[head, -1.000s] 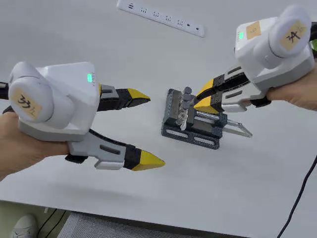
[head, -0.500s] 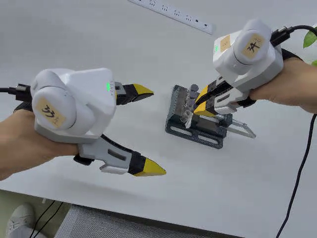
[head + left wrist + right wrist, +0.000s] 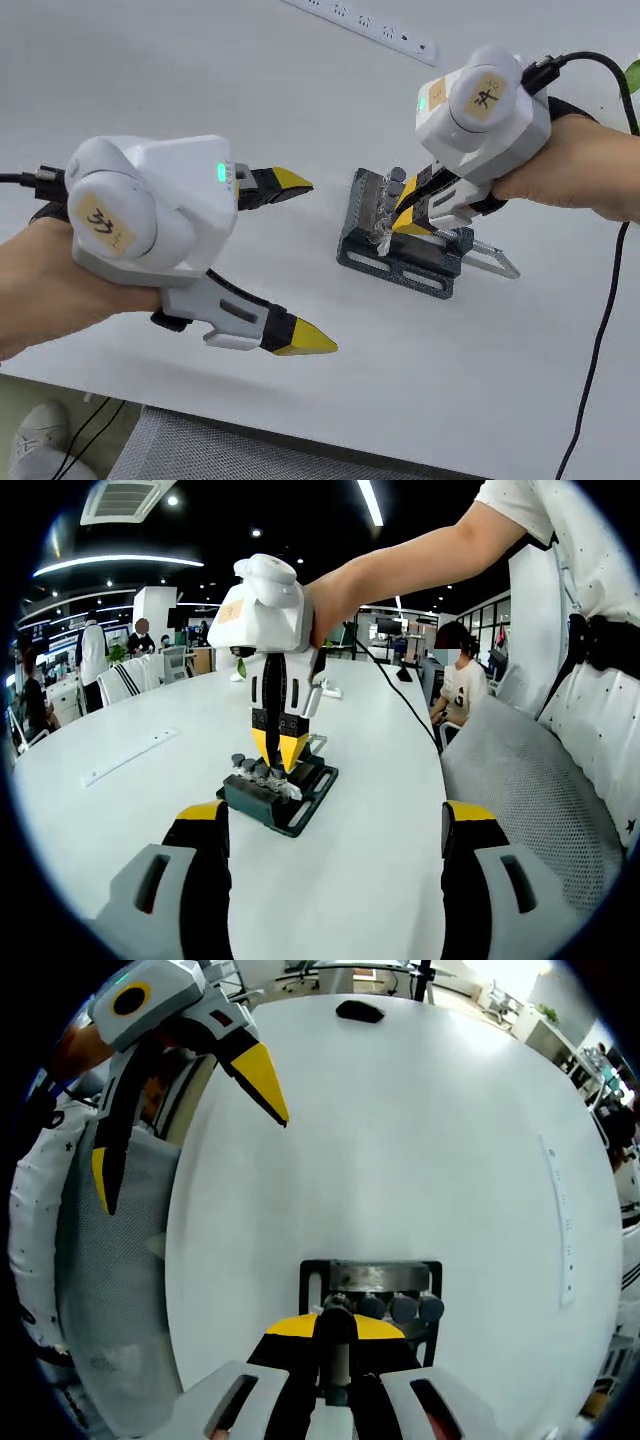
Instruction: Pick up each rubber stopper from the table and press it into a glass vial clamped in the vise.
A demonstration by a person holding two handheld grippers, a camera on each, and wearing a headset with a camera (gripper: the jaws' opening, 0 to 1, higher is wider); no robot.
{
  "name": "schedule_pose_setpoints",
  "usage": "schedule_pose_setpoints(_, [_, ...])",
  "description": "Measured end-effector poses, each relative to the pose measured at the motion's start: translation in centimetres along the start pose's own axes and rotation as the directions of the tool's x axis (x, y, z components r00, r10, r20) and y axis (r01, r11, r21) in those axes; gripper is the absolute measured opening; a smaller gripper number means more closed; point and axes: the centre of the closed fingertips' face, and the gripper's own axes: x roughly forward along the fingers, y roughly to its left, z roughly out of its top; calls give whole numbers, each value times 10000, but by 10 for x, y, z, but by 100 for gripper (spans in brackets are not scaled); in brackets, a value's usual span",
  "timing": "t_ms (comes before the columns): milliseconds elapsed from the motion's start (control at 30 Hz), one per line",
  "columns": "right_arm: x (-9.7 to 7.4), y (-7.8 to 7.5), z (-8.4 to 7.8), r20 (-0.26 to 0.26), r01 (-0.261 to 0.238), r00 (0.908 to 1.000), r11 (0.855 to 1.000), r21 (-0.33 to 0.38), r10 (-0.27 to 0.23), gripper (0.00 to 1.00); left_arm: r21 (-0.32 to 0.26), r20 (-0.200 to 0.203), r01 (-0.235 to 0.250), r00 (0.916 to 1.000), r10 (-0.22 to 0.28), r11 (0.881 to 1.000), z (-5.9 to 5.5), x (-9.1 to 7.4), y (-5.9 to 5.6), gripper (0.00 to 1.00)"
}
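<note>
A small dark vise [image 3: 395,272] stands mid-table and clamps a row of glass vials [image 3: 384,207]; several carry grey rubber stoppers [image 3: 402,1308]. My right gripper [image 3: 401,218] hangs over the near end of that row, shut on a dark rubber stopper [image 3: 337,1312] directly above a vial. In the left gripper view the right gripper [image 3: 279,748] points straight down onto the vise [image 3: 298,807]. My left gripper [image 3: 308,263] hovers open and holds nothing, left of the vise and apart from it; its jaws spread wide in its own view [image 3: 330,828].
A white power strip [image 3: 370,22] lies at the table's far edge. A black cable [image 3: 598,330] trails off the right gripper along the right side. A grey mesh chair [image 3: 200,455] sits below the table's near edge. People and desks stand far behind.
My right gripper has come down and in over the near end of the vial row, still shut on the stopper. The left gripper stays open, barely moved. The head camera has shifted.
</note>
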Motion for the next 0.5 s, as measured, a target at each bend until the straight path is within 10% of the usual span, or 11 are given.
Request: schedule_pose_setpoints(500, [4,-1,1,-236,-105,9997,9999,135,108,6,-105,64,20,10000,-20,9999,-1,0,-1,87])
